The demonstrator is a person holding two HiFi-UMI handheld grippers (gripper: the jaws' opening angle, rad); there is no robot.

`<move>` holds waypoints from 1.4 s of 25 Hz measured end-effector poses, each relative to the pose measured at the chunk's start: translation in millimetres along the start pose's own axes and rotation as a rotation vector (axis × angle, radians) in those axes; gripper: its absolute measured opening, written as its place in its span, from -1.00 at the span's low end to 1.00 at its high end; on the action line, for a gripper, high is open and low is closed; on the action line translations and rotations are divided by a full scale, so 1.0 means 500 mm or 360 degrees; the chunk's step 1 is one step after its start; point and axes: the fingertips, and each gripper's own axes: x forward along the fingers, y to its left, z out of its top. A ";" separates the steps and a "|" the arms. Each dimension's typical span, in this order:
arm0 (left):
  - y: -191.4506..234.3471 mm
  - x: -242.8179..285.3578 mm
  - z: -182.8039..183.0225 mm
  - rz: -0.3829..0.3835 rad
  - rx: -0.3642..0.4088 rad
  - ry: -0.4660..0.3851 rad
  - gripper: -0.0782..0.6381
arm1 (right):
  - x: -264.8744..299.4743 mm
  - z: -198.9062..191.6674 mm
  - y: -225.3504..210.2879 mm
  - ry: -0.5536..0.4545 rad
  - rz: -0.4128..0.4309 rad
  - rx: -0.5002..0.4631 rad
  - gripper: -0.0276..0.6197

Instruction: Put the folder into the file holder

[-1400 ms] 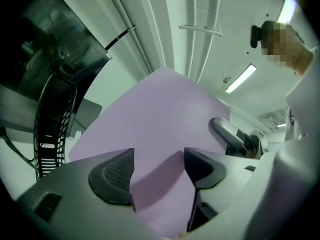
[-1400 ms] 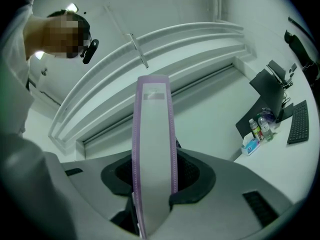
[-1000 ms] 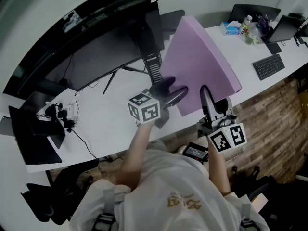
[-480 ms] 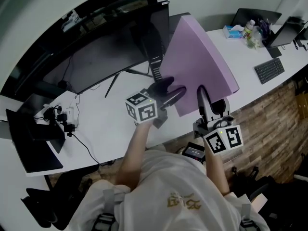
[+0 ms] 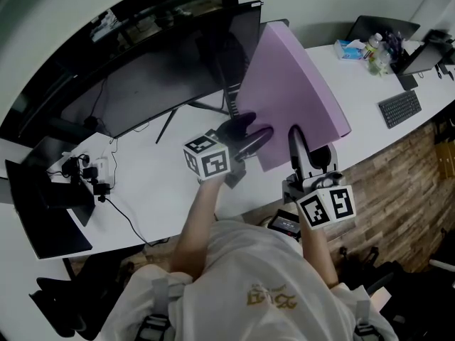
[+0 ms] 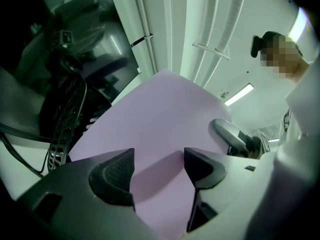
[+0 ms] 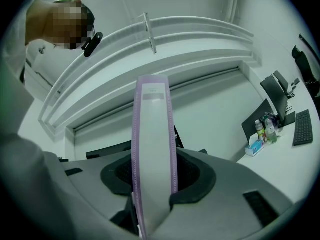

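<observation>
"Purple folder (image 5: pixel 291 98), where is it?"

"Raised off the white surface (image 5: pixel 163 183), on edge and tilted, with its broad face turned left. The right claw (image 7: pixel 154 181) is clamped across the labelled spine at the near edge, pads pressing both covers. I'd judge that grip lets it steer the folder like a blade into a slot."

"And the left claw (image 6: pixel 159 171)?"

"Jaws apart, gripping nothing. It sits by the folder's near left corner, facing the broad side, probably to stop it swinging. I cannot tell whether it touches."

"The file holder (image 6: pixel 62 129)?"

"Black mesh, standing far and left of the folder at the foot of the dark monitor (image 5: pixel 163 77). The folder is not in it yet."

"Any room to move?"

"Bare surface lies near and left of the holder. The far side is tight: the monitor's right edge is just beside the folder's far top corner, which could catch there. The keyboard (image 5: pixel 402 109) is well apart on the right."
</observation>
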 end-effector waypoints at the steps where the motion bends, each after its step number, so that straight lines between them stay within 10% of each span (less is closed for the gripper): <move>1: 0.004 -0.001 0.002 0.0000 -0.0003 -0.0005 0.10 | 0.004 -0.002 0.000 0.0001 -0.0002 0.0000 -0.38; 35: 0.147 -0.036 0.045 0.0032 -0.0283 -0.0204 -0.05 | 0.146 -0.082 0.029 0.0013 -0.0072 -0.0121 -0.37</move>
